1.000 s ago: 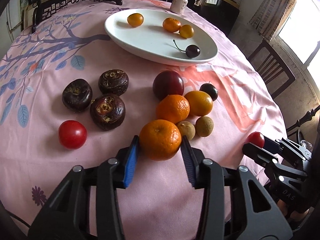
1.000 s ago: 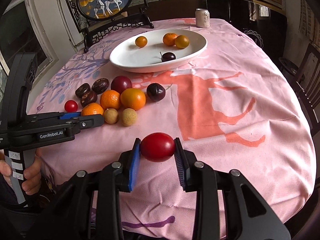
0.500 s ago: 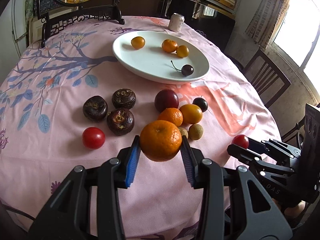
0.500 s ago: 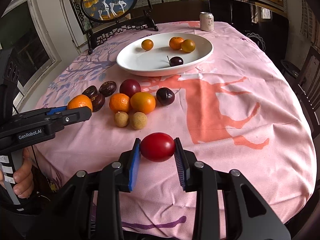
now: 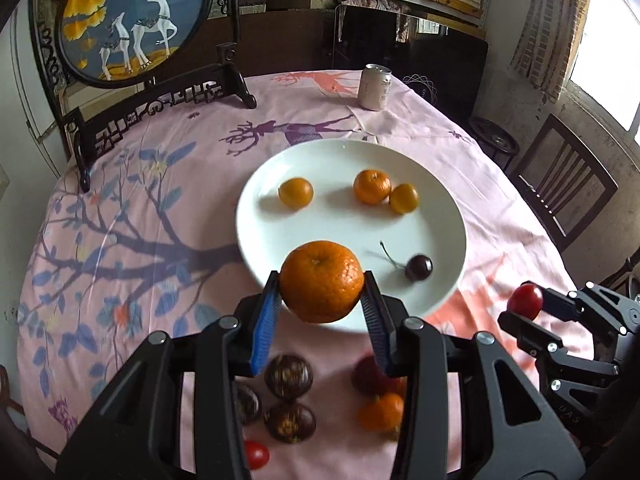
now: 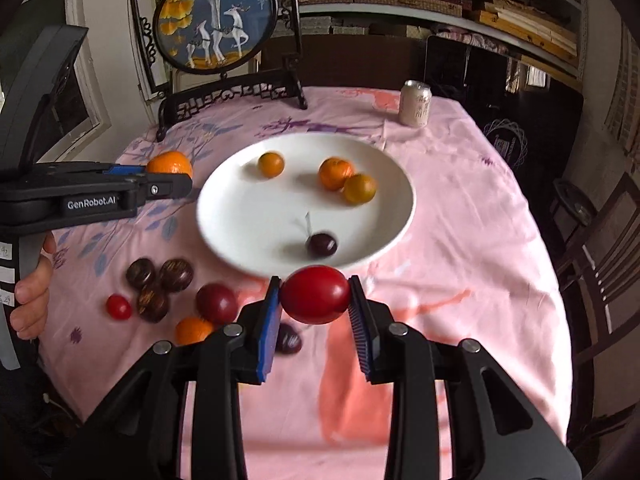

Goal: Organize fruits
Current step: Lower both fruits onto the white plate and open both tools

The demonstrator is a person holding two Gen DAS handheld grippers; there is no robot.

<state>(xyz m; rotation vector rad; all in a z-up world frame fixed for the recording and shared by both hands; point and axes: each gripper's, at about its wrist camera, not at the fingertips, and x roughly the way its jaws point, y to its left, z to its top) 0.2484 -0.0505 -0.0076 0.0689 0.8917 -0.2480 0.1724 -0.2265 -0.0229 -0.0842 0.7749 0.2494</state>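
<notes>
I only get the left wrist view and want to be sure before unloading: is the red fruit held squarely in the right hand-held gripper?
Observer: Yes. In the right wrist view the red fruit sits between both pads of the right hand-held gripper and touches each.
Operator: Is anything on the cloth near it?
Observer: A small dark fruit lies on the tablecloth, partly hidden behind the blue-padded finger, near the plum.
Operator: Is my orange over the plate?
Observer: From that side, the orange in the left hand-held gripper shows left of the plate, clear of its rim.
</notes>
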